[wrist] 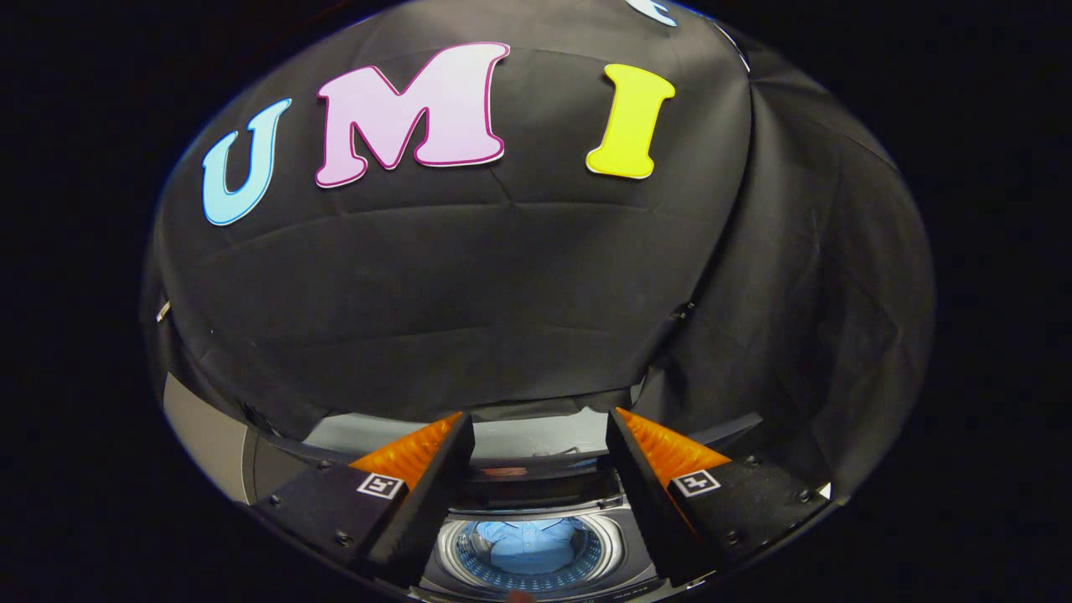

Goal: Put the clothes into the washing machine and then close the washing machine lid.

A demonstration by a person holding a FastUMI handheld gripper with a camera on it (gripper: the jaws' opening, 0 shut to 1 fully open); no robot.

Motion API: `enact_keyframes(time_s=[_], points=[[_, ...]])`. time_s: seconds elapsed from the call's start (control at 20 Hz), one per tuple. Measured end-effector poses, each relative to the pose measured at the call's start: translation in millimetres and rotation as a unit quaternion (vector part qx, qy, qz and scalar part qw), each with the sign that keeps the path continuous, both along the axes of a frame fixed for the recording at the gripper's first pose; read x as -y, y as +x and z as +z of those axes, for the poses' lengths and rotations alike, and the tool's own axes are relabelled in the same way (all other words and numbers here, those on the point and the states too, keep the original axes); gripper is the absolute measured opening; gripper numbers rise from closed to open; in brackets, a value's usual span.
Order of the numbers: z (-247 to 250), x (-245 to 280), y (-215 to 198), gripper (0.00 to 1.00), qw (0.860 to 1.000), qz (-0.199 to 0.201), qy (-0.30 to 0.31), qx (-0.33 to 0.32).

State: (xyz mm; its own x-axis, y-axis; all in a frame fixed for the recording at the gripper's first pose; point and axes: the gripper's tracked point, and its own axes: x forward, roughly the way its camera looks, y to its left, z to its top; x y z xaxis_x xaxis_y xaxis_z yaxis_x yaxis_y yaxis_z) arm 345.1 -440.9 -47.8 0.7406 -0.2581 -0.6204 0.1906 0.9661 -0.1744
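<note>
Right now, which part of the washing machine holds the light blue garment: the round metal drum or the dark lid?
The round metal drum, between the open, empty jaws: the light blue garment lies inside it. The dark lid stands raised behind.

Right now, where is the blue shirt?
In the gripper view, the blue shirt lies inside the washing machine drum, below and between the open fingers of the hand-held gripper, which holds nothing.

Gripper (540, 419) fingers spread apart, empty, above washer (536, 548). Lid up at far side. Blue shirt (529, 543) lies in drum between fingers.
</note>
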Motion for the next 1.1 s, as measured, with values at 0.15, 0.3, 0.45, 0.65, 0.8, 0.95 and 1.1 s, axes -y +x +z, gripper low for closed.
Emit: enact_keyframes(time_s=[0.15,0.3,0.45,0.65,0.8,0.95,1.1], points=[[0,-1,-1,1.0,1.0,0.001,0.002,0.007],[3,-1,-3,1.0,1.0,0.003,-0.002,0.018],[11,1,-8,1.0,1.0,0.001,-0.004,0.022],[9,0,-11,1.0,1.0,0.004,-0.005,0.022],[9,0,-11,1.0,1.0,0.006,-0.006,0.023],[9,0,-10,1.0,1.0,0.007,-0.007,0.026],[8,-1,-11,1.0,1.0,0.008,-0.006,0.021]])
